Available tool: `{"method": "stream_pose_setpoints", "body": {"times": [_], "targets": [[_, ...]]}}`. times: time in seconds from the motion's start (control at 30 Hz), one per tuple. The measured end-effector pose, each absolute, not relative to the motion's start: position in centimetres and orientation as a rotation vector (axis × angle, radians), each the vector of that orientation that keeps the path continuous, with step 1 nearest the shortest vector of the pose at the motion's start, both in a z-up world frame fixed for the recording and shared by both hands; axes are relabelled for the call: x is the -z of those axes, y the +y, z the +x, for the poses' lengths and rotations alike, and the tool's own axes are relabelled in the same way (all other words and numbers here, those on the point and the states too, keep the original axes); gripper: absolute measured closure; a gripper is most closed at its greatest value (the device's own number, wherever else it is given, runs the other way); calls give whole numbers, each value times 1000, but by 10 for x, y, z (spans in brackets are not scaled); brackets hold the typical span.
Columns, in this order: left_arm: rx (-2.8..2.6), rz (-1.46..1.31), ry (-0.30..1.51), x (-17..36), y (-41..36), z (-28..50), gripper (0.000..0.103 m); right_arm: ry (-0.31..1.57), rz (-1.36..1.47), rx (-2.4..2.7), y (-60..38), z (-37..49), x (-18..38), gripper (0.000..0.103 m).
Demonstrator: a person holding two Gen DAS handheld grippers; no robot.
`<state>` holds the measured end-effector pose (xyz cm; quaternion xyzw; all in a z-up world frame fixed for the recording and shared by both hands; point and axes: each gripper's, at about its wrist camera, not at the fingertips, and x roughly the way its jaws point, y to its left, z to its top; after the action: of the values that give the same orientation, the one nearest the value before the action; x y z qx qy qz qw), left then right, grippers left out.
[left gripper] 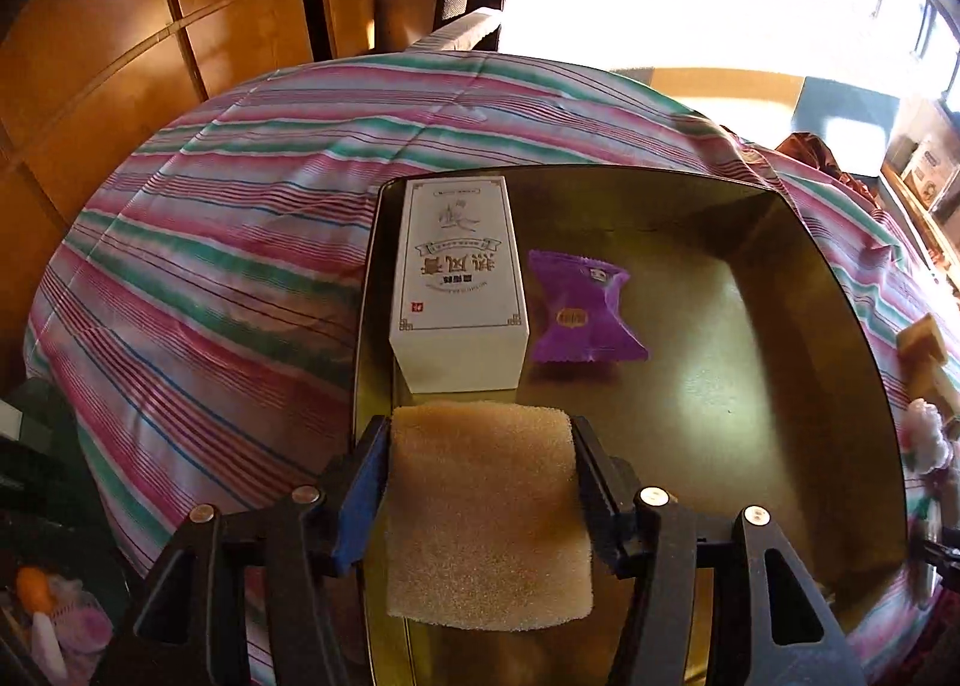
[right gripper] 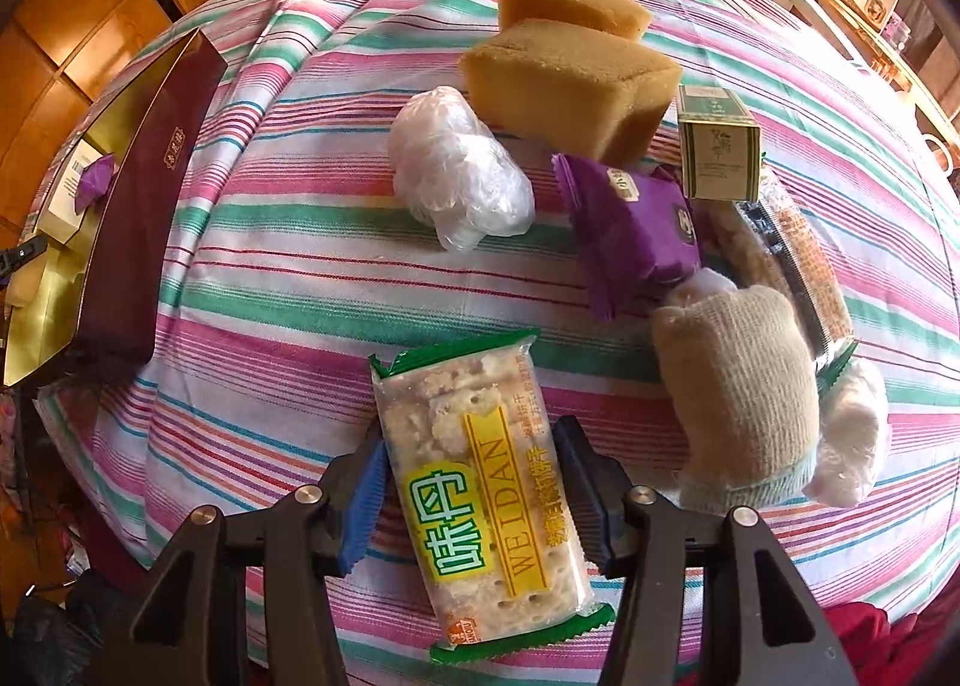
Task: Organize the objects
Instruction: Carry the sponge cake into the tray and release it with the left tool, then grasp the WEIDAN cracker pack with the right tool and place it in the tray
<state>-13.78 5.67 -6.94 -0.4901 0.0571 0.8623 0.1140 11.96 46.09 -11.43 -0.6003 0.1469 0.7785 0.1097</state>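
Left gripper [left gripper: 480, 446] stands part open with a tan sponge [left gripper: 486, 512] between its jaws, touching both, over the gold tray [left gripper: 780, 386]. Just ahead of it in the tray lies a white box [left gripper: 459, 278] with Chinese print; a purple sachet [left gripper: 582, 314] sits right of that. Right gripper [right gripper: 471, 476] straddles a cracker packet [right gripper: 480, 500] marked "WEIDAN"; contact cannot be told. Beyond it on the striped cloth [right gripper: 270, 278] lie a clear plastic bundle [right gripper: 456, 170], two sponge blocks [right gripper: 570, 80] and a green box [right gripper: 717, 146].

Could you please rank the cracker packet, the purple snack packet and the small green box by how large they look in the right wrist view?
1. cracker packet, though nearest the camera
2. purple snack packet
3. small green box
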Motion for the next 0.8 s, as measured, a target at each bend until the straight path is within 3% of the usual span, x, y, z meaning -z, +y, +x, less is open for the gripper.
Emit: {"method": "stream_pose_setpoints", "body": {"times": [0.17, 0.8], "targets": [[-2559, -1356, 262, 65, 65, -133, 29, 431, -1764, -2287, 455, 114, 115, 47], [-2602, -1123, 147, 12, 53, -49, 24, 324, -1708, -2298, 468, 115, 115, 52]]}}
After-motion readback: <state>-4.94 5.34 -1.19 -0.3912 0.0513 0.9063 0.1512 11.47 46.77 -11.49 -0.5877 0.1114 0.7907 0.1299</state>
